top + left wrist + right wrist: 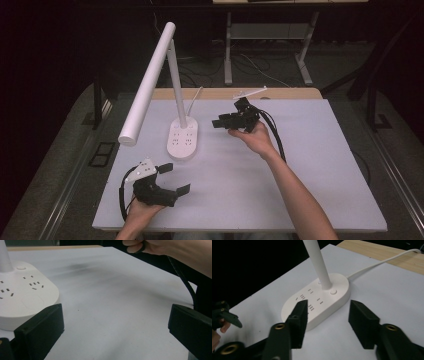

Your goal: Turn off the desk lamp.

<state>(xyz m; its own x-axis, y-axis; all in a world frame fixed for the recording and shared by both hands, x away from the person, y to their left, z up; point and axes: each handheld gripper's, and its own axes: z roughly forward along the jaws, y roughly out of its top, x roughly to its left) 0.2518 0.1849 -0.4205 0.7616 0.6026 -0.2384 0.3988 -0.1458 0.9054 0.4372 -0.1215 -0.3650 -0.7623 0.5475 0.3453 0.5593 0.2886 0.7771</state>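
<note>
On the pale grey table top [280, 165] stood a white plastic desk lamp with an oval base [182, 140], a slim upright stem and a long tubular head slanting toward the person's left. Small socket slots and a round button marked the top of that base, and a thin white cord [377, 263] ran from its back across a strip of bare light wood [220, 93] at the table's far edge.

Just to the right of the lamp base, the black two-jaw right gripper [226, 123] hovered above the table, held in the person's right hand [256, 137] and aimed at the base. Its jaws stood partly apart with nothing between them; in the right gripper view they framed the near end of the base without touching it. A black cable [277, 137] trailed from it back along the forearm.

Near the table's front left corner, the black left gripper [175, 178] with a grey three-cornered plate on top sat in the person's left hand [142, 212], well apart from the lamp base. Its jaws were spread wide and empty, pointing across the bare table; in the left gripper view the lamp base lay just beyond the left jaw.
</note>
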